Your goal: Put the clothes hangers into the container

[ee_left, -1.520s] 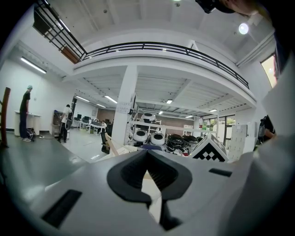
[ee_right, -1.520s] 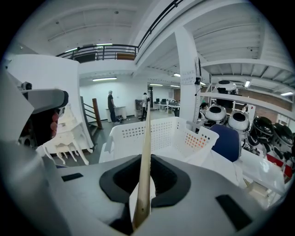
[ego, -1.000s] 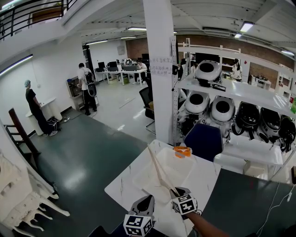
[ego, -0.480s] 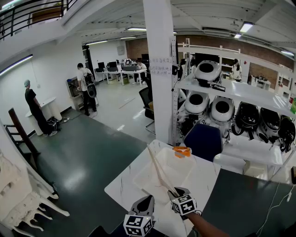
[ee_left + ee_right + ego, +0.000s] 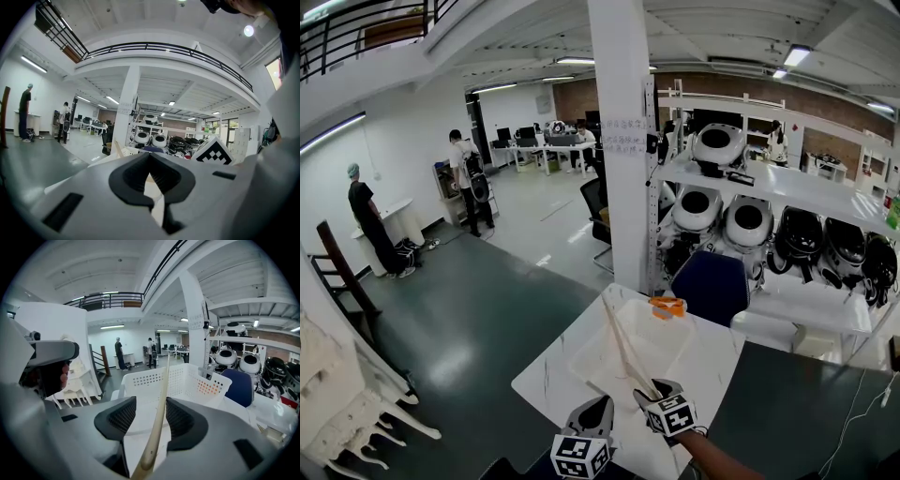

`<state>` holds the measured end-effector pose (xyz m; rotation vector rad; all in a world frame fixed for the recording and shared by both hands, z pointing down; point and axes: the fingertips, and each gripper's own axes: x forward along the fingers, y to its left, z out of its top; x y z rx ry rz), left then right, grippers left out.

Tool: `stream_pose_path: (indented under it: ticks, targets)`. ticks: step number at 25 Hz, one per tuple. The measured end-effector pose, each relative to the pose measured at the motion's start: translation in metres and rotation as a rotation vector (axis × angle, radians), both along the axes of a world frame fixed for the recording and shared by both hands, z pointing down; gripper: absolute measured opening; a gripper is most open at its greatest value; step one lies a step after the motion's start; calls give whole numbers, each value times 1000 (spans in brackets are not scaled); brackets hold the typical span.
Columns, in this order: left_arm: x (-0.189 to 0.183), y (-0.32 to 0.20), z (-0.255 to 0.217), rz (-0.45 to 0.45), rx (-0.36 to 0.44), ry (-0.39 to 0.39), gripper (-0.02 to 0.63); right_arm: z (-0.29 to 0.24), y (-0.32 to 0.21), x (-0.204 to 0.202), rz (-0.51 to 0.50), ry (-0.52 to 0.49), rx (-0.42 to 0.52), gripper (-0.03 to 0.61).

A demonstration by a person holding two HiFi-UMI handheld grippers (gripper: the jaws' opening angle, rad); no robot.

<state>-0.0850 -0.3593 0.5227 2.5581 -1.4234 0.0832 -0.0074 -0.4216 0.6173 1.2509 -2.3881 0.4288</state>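
right gripper jaws have just opened, leaving the hanger loose between them; your left gripper is closed, empty. unsupported, the hanger can topple outside the basket.

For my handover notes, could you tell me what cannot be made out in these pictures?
- Hanger: hook not discernible; too thin in the head view, edge-on in the right gripper view.
- Container floor: washed-out white in the head view; contents unclear.
- Orange item: too small in the head view to identify.
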Motion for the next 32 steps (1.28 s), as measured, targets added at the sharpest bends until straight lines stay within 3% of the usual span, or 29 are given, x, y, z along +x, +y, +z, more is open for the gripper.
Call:
stream_pose_path:
  ticks: [32]
  targets:
    - [18,21,2,36,1,-6,5,-14,23,17,37,-87,12,202]
